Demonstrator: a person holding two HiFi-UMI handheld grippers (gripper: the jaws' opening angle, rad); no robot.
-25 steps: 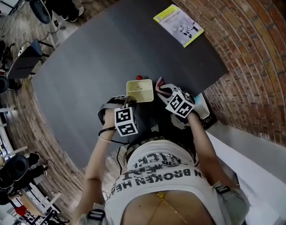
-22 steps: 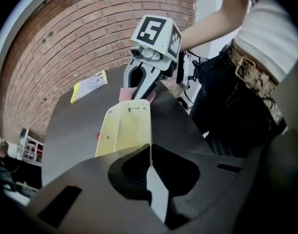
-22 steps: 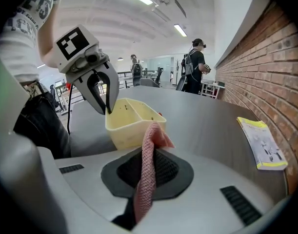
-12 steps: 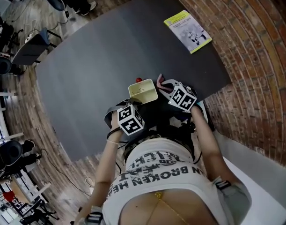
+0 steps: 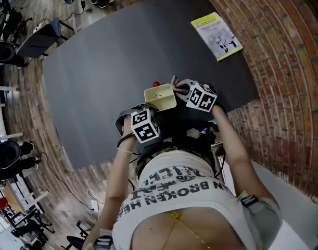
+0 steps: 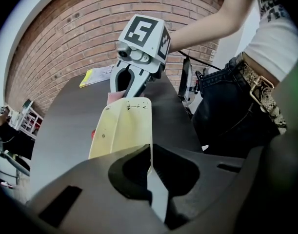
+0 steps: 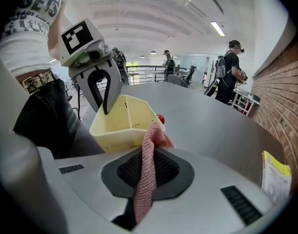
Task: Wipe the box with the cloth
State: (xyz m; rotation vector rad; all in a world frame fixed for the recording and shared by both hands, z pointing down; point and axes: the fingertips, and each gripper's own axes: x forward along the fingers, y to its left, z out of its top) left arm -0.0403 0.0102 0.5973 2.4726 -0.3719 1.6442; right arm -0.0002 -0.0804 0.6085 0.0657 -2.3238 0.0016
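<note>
Office: brick wall (image 5: 283, 61), desk chairs (image 5: 3, 50)

Bright ceiling strips, heavy fisheye warp

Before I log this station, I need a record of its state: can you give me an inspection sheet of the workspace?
Surface: dark table, mostly bare.
Job's things: yellow box at the table's near edge; pink cloth hanging from the right gripper.
Clutter: small red ball just beyond the box; booklet at the far corner.
Grippers: left gripper fingers shut on the box's wall; right gripper shut on the cloth.
Cables: one cable on the floor beside the table.
Surroundings: brick wall, chairs, people standing beyond the table.
</note>
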